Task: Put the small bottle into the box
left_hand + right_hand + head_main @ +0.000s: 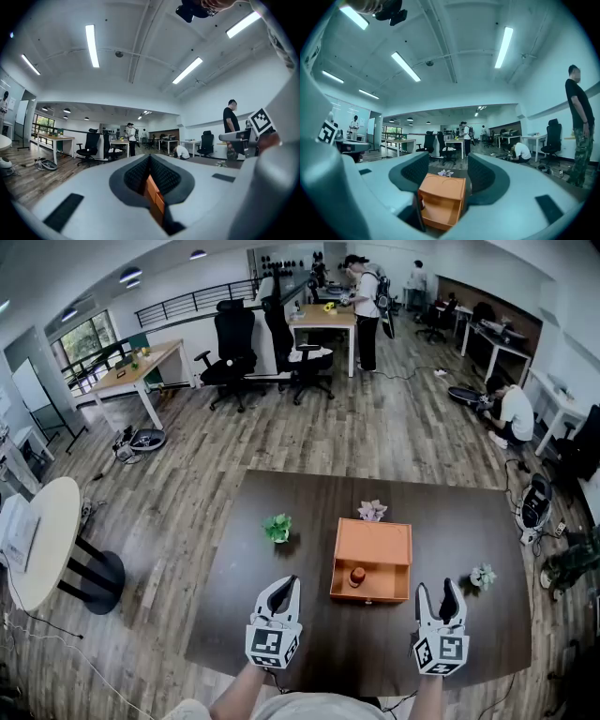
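An orange box [372, 545] lies with its lid open in the middle of the dark table [234, 606]. The small brown bottle [357, 575] with a red cap stands inside it. My left gripper [292, 583] hovers near the front edge, left of the box, jaws shut and empty. Through the thin slit between the jaws of the left gripper [150, 164], only a sliver of the box [152, 194] shows. My right gripper [437, 589] is open to the right of the box. Between the jaws of the right gripper [447, 161] I see the box [443, 199] and a bit of the bottle [421, 202].
Three small decorations stand around the box: a green plant [277, 527] to its left, a pink flower [372, 511] behind it and a pale plant [483, 576] to its right. A round white table [42, 540] stands on the floor at left. Desks, chairs and people are far behind.
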`<state>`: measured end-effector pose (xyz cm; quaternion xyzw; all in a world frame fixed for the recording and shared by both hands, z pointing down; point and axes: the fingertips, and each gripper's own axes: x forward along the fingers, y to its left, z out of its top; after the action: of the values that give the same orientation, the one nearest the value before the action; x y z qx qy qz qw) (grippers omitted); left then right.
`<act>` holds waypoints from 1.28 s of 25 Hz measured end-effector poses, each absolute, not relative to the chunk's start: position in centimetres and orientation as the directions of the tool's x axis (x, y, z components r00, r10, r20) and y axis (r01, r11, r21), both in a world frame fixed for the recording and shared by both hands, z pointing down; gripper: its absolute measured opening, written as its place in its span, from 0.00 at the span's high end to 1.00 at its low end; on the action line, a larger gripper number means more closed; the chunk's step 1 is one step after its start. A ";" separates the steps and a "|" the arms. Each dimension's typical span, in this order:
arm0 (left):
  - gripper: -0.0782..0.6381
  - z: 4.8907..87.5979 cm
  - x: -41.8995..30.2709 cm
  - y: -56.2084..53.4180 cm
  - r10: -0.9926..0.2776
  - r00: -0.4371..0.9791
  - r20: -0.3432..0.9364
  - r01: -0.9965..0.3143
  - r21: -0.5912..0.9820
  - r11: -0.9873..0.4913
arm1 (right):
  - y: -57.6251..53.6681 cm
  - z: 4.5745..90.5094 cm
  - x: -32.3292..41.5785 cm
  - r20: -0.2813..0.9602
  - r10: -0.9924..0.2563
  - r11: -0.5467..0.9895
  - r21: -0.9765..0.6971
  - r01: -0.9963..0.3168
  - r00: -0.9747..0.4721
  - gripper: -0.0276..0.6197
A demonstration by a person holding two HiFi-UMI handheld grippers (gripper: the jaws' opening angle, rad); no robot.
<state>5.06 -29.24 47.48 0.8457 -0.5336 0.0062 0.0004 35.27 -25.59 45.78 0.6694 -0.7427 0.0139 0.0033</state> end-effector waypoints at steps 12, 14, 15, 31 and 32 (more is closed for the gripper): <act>0.89 47.3 5.4 -29.4 -0.910 0.414 0.002 -0.910 -0.002 -0.414 | -26.3 45.5 35.6 0.021 -0.992 0.124 0.007 -0.992 -0.124 0.58; 0.89 47.2 5.4 -29.4 -0.912 0.410 0.001 -0.912 -0.002 -0.410 | -26.4 45.1 35.5 0.017 -0.991 0.134 0.016 -0.991 -0.134 0.61; 0.89 47.1 5.4 -29.4 -0.913 0.408 0.000 -0.913 -0.001 -0.408 | -26.5 44.9 35.3 0.015 -0.990 0.139 0.020 -0.990 -0.139 0.64; 0.89 46.7 5.8 -29.0 -0.918 0.396 -0.007 -0.918 0.001 -0.396 | -26.4 43.8 34.8 -0.006 -0.991 0.130 0.089 -0.988 -0.131 0.96; 0.89 46.7 5.9 -29.0 -0.919 0.395 -0.006 -0.919 0.002 -0.395 | -26.4 43.9 34.9 -0.005 -0.991 0.131 0.088 -0.988 -0.132 0.96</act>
<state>5.87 -29.03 46.71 0.8351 -0.5501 -0.0032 -0.0011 34.88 -26.38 43.88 0.6584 -0.7514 -0.0346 0.0270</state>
